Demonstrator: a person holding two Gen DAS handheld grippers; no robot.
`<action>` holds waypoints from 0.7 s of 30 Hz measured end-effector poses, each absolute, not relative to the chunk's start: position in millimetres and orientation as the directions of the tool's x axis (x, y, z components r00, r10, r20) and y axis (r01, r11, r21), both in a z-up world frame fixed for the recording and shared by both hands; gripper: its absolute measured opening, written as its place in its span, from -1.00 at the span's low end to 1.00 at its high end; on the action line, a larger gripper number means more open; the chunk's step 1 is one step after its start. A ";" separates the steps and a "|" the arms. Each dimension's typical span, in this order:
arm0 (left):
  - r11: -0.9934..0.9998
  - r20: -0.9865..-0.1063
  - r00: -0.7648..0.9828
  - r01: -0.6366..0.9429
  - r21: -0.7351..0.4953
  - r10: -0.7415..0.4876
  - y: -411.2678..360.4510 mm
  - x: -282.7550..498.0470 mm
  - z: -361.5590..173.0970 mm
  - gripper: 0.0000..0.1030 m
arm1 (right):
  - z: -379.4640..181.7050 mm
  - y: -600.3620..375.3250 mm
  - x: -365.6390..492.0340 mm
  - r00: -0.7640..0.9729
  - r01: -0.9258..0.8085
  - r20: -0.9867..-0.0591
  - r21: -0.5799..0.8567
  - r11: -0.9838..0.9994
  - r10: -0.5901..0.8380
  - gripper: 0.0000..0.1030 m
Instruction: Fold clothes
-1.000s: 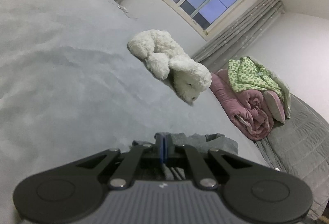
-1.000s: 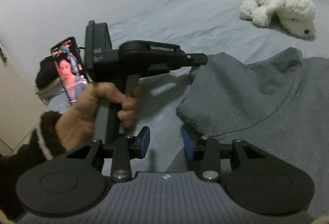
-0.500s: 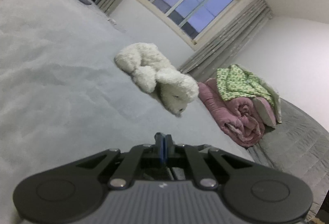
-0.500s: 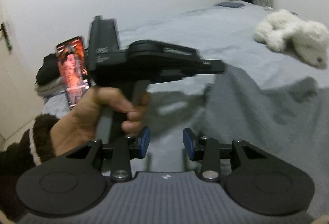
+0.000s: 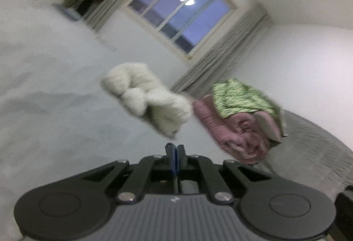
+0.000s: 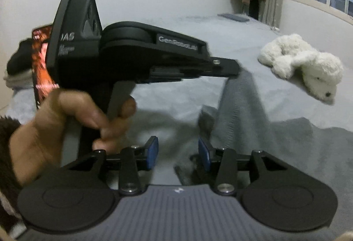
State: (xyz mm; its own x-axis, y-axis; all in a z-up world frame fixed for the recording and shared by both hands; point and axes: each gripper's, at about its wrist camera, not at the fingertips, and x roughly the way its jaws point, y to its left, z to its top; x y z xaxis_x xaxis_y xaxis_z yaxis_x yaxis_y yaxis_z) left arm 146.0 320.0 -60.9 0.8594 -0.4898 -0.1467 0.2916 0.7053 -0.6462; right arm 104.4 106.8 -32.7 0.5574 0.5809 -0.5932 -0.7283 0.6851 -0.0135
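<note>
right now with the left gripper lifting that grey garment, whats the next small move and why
Probably carry the left gripper across toward the right, over the part of the grey sweatshirt lying flat on the bed. It is shut on a pinched edge, and the cloth hangs from it in a raised peak. The right gripper is open and empty, so it is free to steady the flat part.

A plain grey garment [image 6: 238, 108] hangs over a pale grey bed cover [image 6: 176, 26]. At two o'clock lies a white plush dog [image 6: 304, 64]. In the left view, a green-and-white patterned cloth [image 5: 240, 97] tops a dusty pink quilt [image 5: 231, 130] at three o'clock. Both grippers are black with blue pads [image 6: 153, 152].
</note>
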 end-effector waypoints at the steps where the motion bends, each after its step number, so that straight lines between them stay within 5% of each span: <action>1: 0.707 -0.164 0.858 0.276 -0.652 -0.487 320.8 147.9 -63.0 -0.97 | -33.5 103.5 106.4 0.552 -0.727 -0.601 -0.008 0.687 0.578 -0.13; 15: 0.725 -0.363 0.816 0.097 -0.682 -0.450 330.4 166.1 -88.2 -0.97 | -37.5 101.2 102.0 0.486 -0.805 -0.675 -0.098 0.586 0.554 -0.16; 21: 0.743 -0.381 0.817 0.083 -0.664 -0.433 329.8 164.5 -89.5 -0.97 | -38.3 96.9 103.4 0.478 -0.805 -0.671 -0.077 0.588 0.567 -0.82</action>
State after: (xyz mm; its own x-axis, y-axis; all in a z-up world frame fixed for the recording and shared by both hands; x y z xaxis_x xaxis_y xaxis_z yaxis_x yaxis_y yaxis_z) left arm 164.5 329.8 -89.5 0.8169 -0.4326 -0.3814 0.0834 0.7430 -0.6641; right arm 103.4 96.9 -38.3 0.4784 0.5669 -0.6706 -0.8052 0.5879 -0.0774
